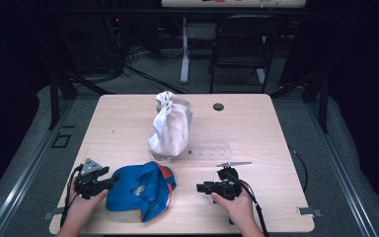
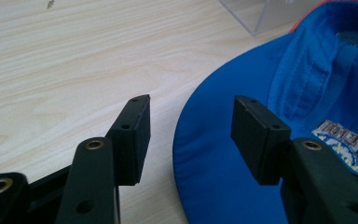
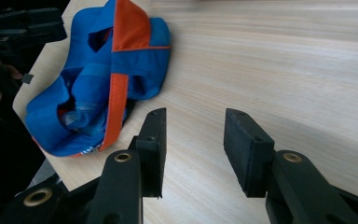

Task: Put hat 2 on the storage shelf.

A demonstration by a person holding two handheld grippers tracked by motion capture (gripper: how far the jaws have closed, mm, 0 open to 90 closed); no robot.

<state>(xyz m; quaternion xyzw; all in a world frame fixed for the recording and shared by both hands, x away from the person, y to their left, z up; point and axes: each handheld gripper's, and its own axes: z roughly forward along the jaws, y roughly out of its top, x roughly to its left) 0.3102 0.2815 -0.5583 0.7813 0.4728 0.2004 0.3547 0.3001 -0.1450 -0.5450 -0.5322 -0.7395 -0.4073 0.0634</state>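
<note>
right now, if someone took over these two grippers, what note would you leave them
Left gripper: open, jaws straddling the brim edge of the blue cap, not clamped yet.
Right gripper: open, holding nothing, over bare table just right of the cap.
The cap lies crumpled at the front edge, with its orange strap side towards the right gripper. A white cloth bag stands mid-table with a clear plastic stand beside it.
Done: both grippers brought up to the cap.
Left: probably close the left gripper on the brim, then bring the right one in.
</note>
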